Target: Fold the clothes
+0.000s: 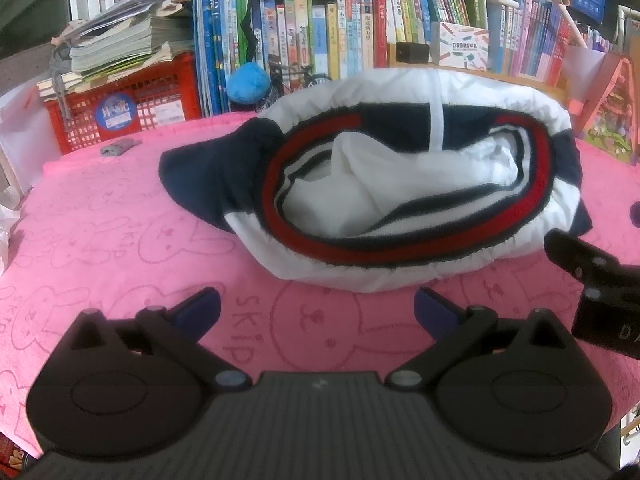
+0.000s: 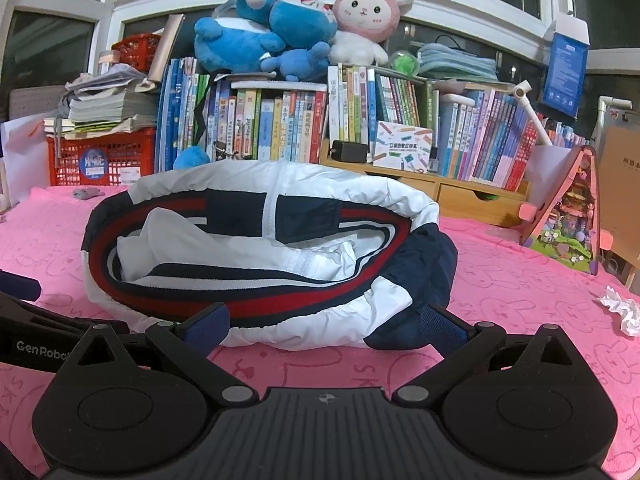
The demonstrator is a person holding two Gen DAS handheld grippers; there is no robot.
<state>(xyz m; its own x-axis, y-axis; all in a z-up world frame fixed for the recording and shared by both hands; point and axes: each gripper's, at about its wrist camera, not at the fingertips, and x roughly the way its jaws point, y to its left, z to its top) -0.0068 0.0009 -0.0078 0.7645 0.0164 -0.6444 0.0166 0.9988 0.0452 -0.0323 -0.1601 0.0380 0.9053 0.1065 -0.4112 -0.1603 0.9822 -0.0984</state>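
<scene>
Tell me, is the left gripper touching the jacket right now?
Apart. In the left wrist view, bare pink towel shows between the open left gripper and the jacket's near white hem.

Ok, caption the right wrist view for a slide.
Open right gripper poised at the near hem of a bundled white, navy and red jacket on a pink towel.

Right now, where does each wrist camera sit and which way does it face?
Left wrist: low over the pink bunny towel, facing the jacket and bookshelf; open left gripper shows, right gripper's body at right.
Right wrist: nearer the jacket's hem, facing likewise; open right gripper, left gripper's body at left.
Shared: jacket, towel, red crate.
</scene>
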